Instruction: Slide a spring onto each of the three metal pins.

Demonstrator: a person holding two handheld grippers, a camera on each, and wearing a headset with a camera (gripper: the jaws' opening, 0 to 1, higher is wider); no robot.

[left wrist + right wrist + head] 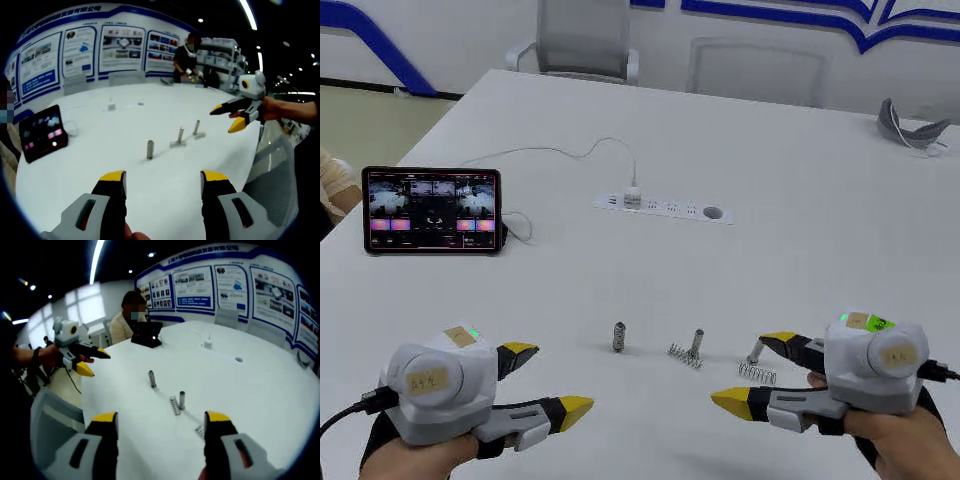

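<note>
My right gripper (753,368) is wide open and holds nothing. A loose spring (757,373) lies by its tips, beside the nearest pin (753,352). Toward my left gripper (548,378), also wide open and empty, stand the middle pin (697,344) and the far pin (619,337). A tablet (431,209) sits beyond. I hold both low, tips pointing inward.

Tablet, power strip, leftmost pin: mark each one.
Tablet (431,209): head view, middle of its screen.
Power strip (670,209): head view, middle of its top face.
Leftmost pin (619,337): head view, middle of its shaft.
</note>
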